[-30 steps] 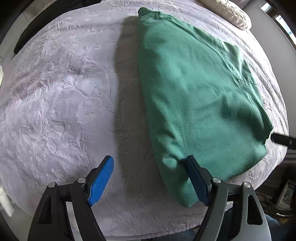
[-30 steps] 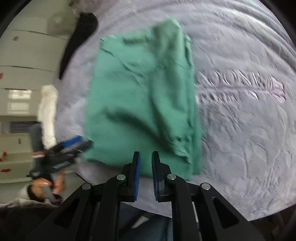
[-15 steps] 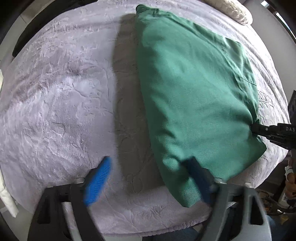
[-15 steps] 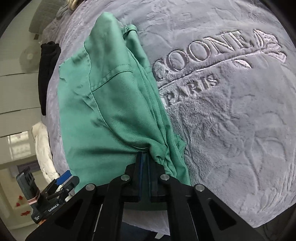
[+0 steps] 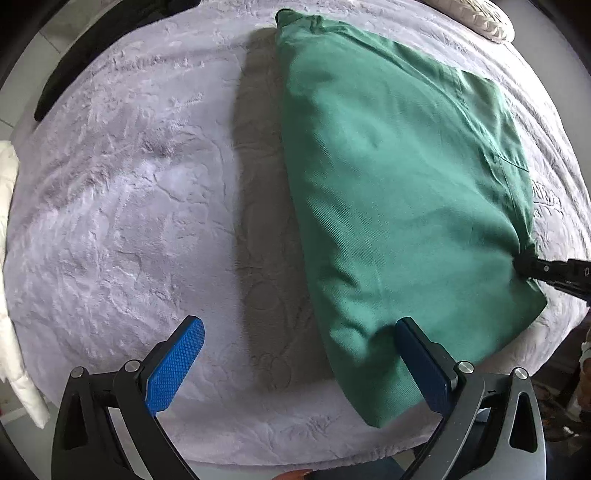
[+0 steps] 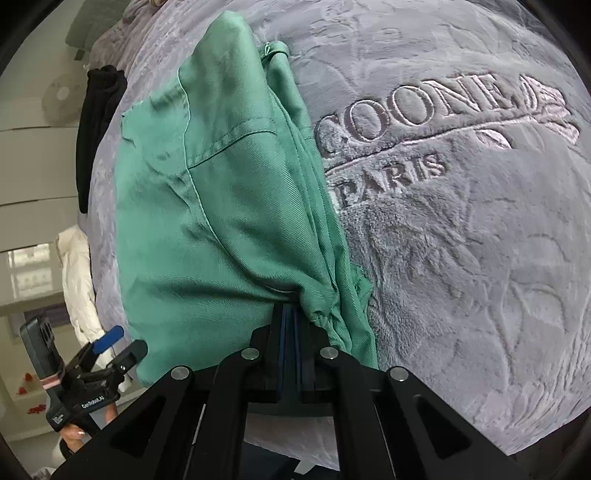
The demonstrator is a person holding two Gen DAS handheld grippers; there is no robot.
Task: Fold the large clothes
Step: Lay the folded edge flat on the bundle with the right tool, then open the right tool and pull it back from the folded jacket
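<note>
A folded green garment (image 5: 399,192) lies on a grey plush blanket (image 5: 129,206) on the bed. My left gripper (image 5: 299,354) is open, low over the blanket at the garment's near left corner; its right finger (image 5: 421,365) touches the fabric's edge, its left finger (image 5: 173,365) stands over bare blanket. My right gripper (image 6: 290,314) is shut on the garment (image 6: 221,206), pinching a bunched edge. It also shows in the left wrist view (image 5: 524,260) at the garment's right side.
The blanket carries raised lettering (image 6: 436,122) right of the garment. A black cloth (image 6: 98,122) lies at the bed's far left edge. A white quilted item (image 5: 11,295) hangs off the left side. A pillow (image 5: 480,18) sits at the far corner.
My right gripper moved in and closed on the garment's edge, bunching the fabric. My left gripper stayed open at the near corner with only slight shifts.
</note>
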